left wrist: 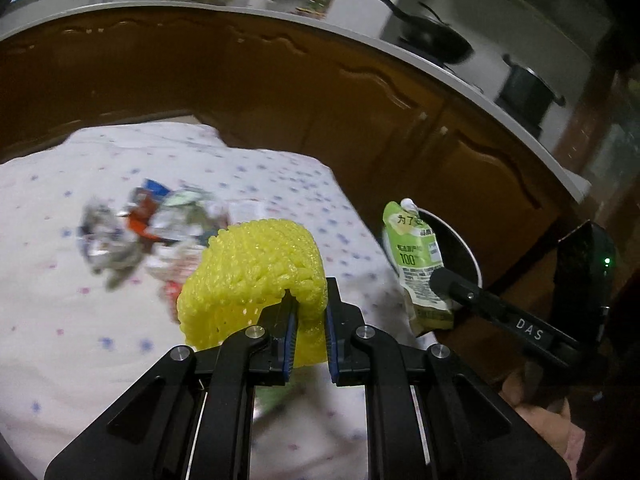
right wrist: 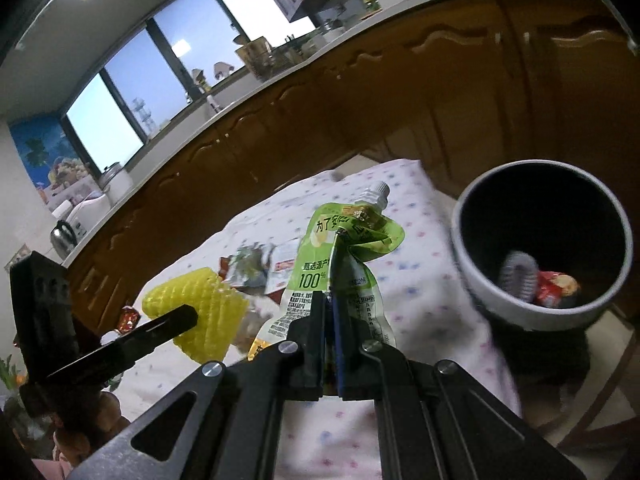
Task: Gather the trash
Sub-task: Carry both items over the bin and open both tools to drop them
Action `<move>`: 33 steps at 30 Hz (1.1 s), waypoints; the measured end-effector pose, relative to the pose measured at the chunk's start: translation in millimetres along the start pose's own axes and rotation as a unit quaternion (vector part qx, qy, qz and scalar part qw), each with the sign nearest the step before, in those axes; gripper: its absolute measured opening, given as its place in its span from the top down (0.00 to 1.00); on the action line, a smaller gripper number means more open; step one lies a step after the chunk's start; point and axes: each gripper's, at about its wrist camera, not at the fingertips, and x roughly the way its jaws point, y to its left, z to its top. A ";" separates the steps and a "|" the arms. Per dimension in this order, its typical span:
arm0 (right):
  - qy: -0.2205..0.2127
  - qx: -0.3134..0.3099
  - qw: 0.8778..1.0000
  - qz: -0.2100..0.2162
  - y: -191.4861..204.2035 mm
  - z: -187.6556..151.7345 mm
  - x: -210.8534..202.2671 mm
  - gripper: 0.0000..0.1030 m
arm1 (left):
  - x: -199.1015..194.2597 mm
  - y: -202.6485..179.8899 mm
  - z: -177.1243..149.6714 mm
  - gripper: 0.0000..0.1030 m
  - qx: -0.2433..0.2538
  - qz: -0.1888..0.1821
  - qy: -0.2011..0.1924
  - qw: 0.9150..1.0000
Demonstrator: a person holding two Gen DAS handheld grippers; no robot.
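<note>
A dotted white cloth covers the desk by brown cabinets. The left gripper pinches yellow foam net; the right gripper squeezes a green pouch. Only the right view shows trash inside the bin.

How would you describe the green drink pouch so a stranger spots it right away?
Start at the white dotted tablecloth, at its end nearest the grey bin. The right hand-held gripper pinches a green spouted pouch there. Unlike the yellow foam net, it is flat, printed "100%", with a white screw spout.

Yellow foam net crumpled, lifted; green spout pouch creased, upright; wrappers piled on cloth.
</note>
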 end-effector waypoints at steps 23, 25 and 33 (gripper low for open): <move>-0.033 0.072 0.994 -0.076 -107.2 15.7 -45.6 0.97 | 85.2 -114.9 20.6 0.90 0.085 -0.078 0.072 0.991; -0.034 0.074 0.993 -0.080 -112.7 19.5 -44.8 0.97 | 93.9 -123.9 24.8 0.90 0.090 -0.081 0.072 0.990; -0.029 0.079 0.991 -0.101 -140.3 37.2 -37.1 0.97 | 134.1 -158.7 43.8 0.90 0.113 -0.083 0.078 0.987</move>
